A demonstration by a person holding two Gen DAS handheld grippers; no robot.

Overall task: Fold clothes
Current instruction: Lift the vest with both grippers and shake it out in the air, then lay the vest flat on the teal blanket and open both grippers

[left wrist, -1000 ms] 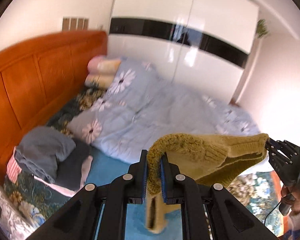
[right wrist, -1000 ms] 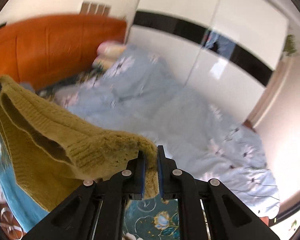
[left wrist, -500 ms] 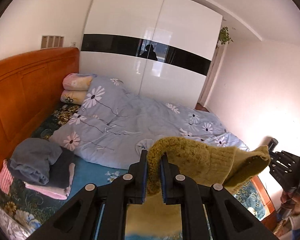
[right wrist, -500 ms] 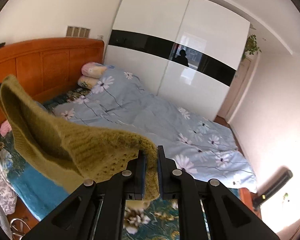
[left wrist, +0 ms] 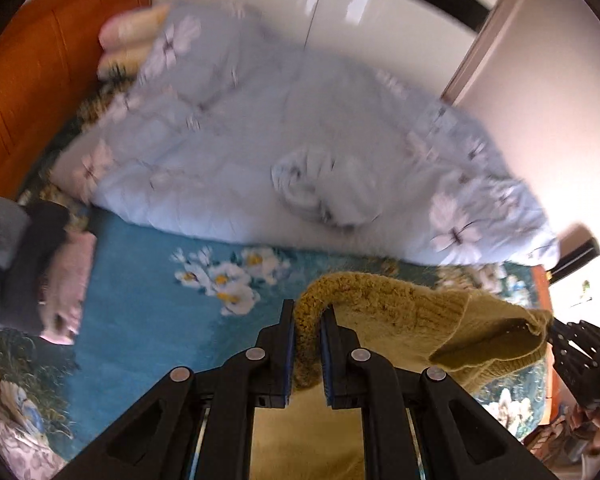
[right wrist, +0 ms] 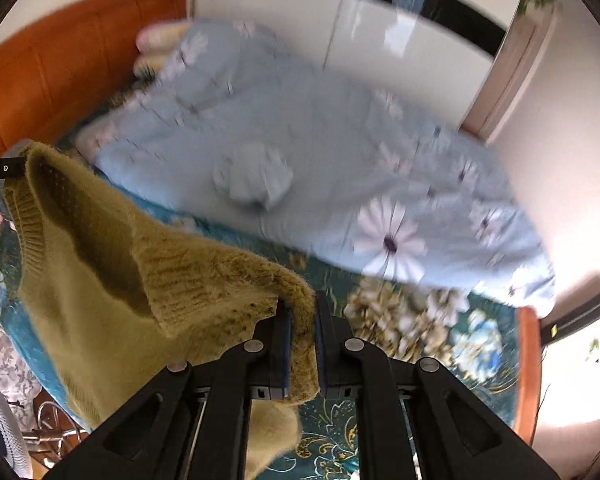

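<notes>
Across the upper frame I see the pale blue floral duvet [left wrist: 284, 128] on the teal sheet [left wrist: 140, 296], below it my olive knit sweater [right wrist: 100, 280] stretched between left gripper [left wrist: 307, 324] and right gripper [right wrist: 300, 320], both clamped on its edge.

Bare teal sheet [left wrist: 140, 280] lies open on the bed in front of the left claw [left wrist: 307, 314]; a heaped blue quilt [left wrist: 300, 140] blocks the far side; a pile of folded clothes [left wrist: 32, 264] crowds the left edge near the wooden headboard [left wrist: 40, 72]; the hanging sweater [right wrist: 112, 264] fills the space between both claws, the right claw [right wrist: 302, 312] at its other end
</notes>
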